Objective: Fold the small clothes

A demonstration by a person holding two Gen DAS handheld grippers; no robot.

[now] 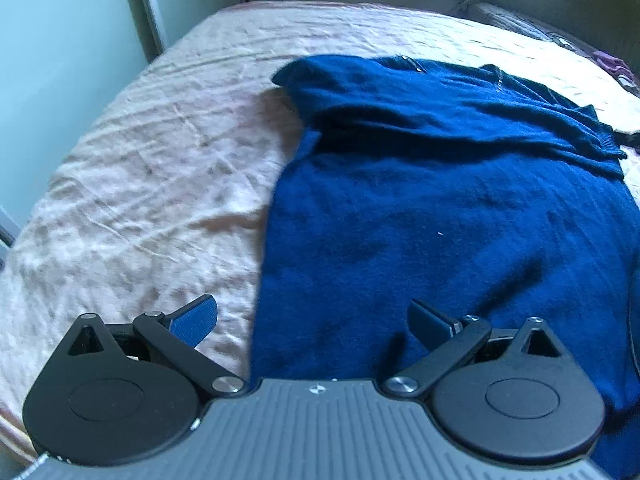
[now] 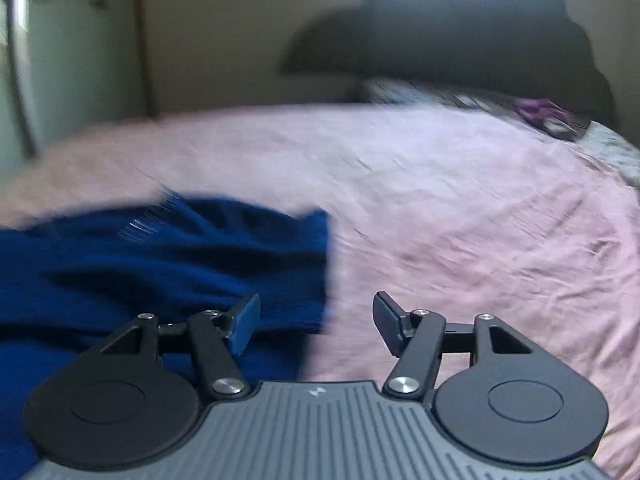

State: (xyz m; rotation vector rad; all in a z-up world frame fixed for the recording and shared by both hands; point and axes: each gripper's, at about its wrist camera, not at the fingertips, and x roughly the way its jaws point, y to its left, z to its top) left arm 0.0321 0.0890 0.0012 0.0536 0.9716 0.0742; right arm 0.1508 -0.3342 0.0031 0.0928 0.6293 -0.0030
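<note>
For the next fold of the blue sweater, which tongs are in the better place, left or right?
Probably the left. The left tongs are open and straddle the sweater's near side edge on the bed. The right tongs are open too, at a corner, but that view is blurred.

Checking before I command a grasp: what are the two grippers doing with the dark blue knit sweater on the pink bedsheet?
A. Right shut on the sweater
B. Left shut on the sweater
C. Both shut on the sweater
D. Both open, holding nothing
D: the left gripper and right gripper both show spread fingers with no cloth between them; the dark blue knit sweater lies loose on the pink bedsheet.
</note>
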